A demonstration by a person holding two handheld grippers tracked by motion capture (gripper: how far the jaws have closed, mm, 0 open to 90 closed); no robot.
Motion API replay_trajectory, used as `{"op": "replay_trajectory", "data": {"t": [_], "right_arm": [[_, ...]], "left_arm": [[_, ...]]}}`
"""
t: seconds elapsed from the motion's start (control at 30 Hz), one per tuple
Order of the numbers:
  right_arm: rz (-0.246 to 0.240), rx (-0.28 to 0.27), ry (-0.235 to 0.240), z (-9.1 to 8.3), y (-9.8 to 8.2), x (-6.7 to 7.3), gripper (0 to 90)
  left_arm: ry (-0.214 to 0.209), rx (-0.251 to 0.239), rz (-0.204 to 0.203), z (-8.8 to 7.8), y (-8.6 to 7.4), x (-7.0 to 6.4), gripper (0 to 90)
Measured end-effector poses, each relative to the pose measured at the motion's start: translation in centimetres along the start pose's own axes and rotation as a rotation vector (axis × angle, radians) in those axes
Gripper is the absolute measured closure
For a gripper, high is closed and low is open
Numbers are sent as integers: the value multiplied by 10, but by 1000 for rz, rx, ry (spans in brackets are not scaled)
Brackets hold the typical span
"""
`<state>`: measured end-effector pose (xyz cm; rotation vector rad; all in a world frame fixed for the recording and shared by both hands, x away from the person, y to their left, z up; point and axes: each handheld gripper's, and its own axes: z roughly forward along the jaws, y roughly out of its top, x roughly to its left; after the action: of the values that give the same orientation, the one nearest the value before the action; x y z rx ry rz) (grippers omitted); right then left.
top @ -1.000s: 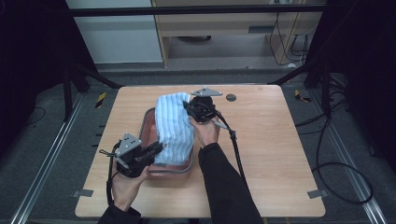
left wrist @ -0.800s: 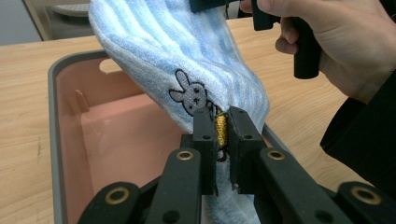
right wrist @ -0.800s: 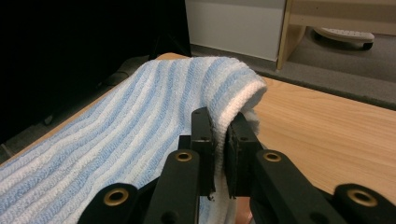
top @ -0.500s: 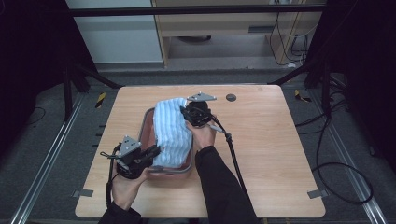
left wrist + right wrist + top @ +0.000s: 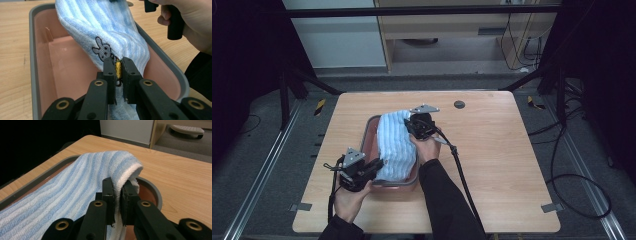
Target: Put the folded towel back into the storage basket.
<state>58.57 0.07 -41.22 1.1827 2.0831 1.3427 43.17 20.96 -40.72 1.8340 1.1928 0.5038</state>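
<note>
A blue-striped towel (image 5: 396,142) hangs stretched over a pink bin (image 5: 371,131) with a grey rim, just left of centre in the high view, on the wooden counter (image 5: 502,165). The left gripper (image 5: 371,167), low and left of the bin, has its fingers (image 5: 109,68) clamped on the towel's near end. In the left gripper view that pinch sits just below a small embroidered rabbit (image 5: 102,49), with a bit of yellow stitching between the fingers. The right gripper (image 5: 412,125), at the bin's far right side, has its fingers (image 5: 109,192) closed on a folded white-edged corner of the towel, lifted above the rim. The towel slopes down from there into the bin. A small dark disc (image 5: 459,104) lies on the counter toward the upper middle of the frame, well apart from the bin.
</note>
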Motion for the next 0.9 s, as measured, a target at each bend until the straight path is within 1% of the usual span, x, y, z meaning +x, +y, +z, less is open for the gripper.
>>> {"op": "replay_trajectory", "data": {"t": [0.17,0.37,0.43,0.5,0.6,0.67,0.73,0.77,0.83,0.87,0.9], "right_arm": [[-9,13,-5,5,-5,-1,837],[-20,33,-1,9,-8,0,830],[-24,36,0,9,-8,0,822],[-26,53,5,11,-9,0,802],[-37,64,3,13,-11,-2,738],[-45,62,-5,13,-12,-3,681],[-49,62,-16,12,-12,-3,587],[-58,58,-24,12,-11,-4,571],[-67,46,-39,9,-10,-6,547],[-70,37,-40,8,-10,-7,538],[-70,30,-39,7,-9,-7,537]], "left_arm": [[20,16,-5,4,-4,4,825],[40,31,-13,9,-7,8,823],[55,38,-15,9,-7,9,822],[75,47,-16,10,-8,11,821],[110,77,-28,14,-10,15,814],[140,109,-27,18,-11,18,791],[162,125,-20,21,-13,20,746],[171,128,-12,22,-14,20,732],[187,113,2,21,-14,19,677],[189,105,5,21,-13,18,646],[181,94,5,19,-11,18,629]]}}
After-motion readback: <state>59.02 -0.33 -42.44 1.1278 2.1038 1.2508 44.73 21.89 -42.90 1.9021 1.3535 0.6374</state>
